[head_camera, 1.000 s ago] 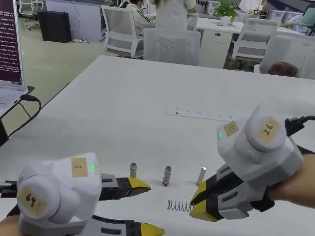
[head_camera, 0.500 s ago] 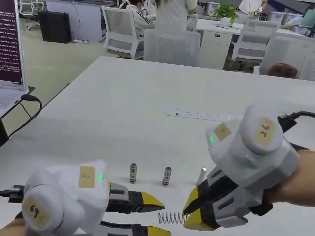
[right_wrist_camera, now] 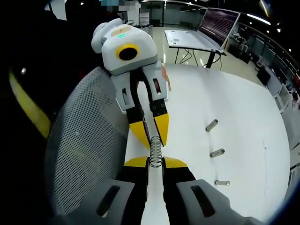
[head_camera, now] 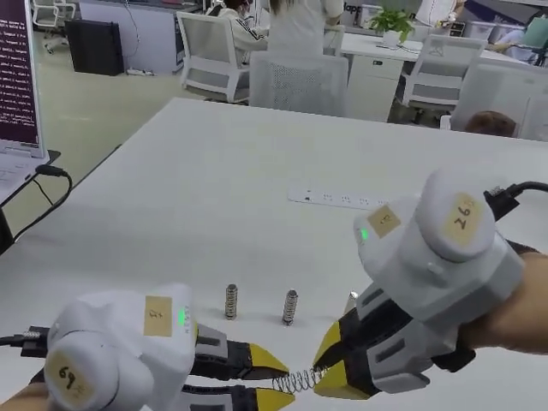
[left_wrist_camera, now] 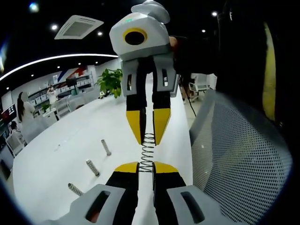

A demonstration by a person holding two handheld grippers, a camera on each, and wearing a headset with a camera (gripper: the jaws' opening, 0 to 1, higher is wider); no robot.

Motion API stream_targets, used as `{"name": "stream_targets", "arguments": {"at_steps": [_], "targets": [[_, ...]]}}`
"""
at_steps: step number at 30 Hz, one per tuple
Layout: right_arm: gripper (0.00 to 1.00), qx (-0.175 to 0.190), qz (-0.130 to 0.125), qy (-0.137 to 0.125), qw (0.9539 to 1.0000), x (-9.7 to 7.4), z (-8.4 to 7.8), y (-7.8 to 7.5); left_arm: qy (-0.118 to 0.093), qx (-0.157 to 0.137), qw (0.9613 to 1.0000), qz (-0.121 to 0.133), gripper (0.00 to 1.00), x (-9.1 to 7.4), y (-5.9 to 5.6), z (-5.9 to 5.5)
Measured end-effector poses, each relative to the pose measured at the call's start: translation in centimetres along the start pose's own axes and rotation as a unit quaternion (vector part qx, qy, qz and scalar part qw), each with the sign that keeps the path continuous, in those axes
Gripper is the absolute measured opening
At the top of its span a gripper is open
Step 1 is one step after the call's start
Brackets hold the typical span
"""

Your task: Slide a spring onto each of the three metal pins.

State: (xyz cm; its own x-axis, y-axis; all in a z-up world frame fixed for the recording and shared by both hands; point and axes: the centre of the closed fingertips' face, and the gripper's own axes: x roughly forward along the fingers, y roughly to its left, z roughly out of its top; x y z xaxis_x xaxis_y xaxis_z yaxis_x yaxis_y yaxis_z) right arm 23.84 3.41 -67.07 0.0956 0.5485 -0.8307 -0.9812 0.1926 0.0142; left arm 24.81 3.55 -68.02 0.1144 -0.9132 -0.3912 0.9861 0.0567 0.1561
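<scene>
Spring (head_camera: 301, 378) gripped by left gripper (head_camera: 285, 383), right gripper (head_camera: 323, 374); three pins (left_wrist_camera: 92, 167).

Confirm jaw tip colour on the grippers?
Yellow, on left gripper and right gripper alike, both pinching the spring; clearest in left gripper view.

The spring (left_wrist_camera: 147, 150) is shiny metal wire, the table (head_camera: 240, 171) smooth matt white, the chair back (left_wrist_camera: 234, 150) mesh.

left gripper (left_wrist_camera: 146, 167) jaws closed on the near end of the spring (left_wrist_camera: 147, 151). right gripper (left_wrist_camera: 149, 137) faces it and pinches the far end. The spring runs straight between the two, over the white table (left_wrist_camera: 93, 124). Three pins stand in a row to the left: far pin (left_wrist_camera: 106, 147) bare, middle pin (left_wrist_camera: 92, 167) and near pin (left_wrist_camera: 75, 189) each wearing a coil.
</scene>
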Motion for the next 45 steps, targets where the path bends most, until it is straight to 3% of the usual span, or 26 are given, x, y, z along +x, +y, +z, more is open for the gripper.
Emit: {"name": "stream_targets", "arguments": {"at_steps": [8, 17, 24, 30, 38, 45], "targets": [[0.08, -0.008, -0.009, -0.018, 0.9998, -0.7, 1.9, 0.0, -0.009, -0.005, 0.9999, 0.007, 0.03, -0.1, 0.3, 0.3], [0.08, -0.027, -0.018, -0.015, 0.9994, -1.0, 3.5, -0.1, -0.025, -0.022, 0.9993, 0.014, 0.02, -0.5, 0.7, 1.0], [0.08, -0.032, -0.016, -0.001, 0.9993, -0.8, 3.4, 0.0, -0.034, -0.047, 0.9983, 0.010, 0.02, -0.5, 0.7, 0.9], [0.09, -0.045, -0.013, 0.021, 0.9987, -0.4, 3.1, -0.1, -0.045, -0.047, 0.9979, 0.008, 0.02, -0.7, 0.7, 1.6], [0.09, -0.065, -0.004, 0.051, 0.9965, 0.1, 2.7, -0.1, -0.040, -0.052, 0.9978, 0.003, 0.02, -0.6, 0.5, 1.7], [0.09, -0.072, 0.001, 0.061, 0.9956, 0.1, 2.6, -0.2, -0.040, -0.056, 0.9976, 0.005, 0.02, -0.6, 0.6, 1.6]]}}
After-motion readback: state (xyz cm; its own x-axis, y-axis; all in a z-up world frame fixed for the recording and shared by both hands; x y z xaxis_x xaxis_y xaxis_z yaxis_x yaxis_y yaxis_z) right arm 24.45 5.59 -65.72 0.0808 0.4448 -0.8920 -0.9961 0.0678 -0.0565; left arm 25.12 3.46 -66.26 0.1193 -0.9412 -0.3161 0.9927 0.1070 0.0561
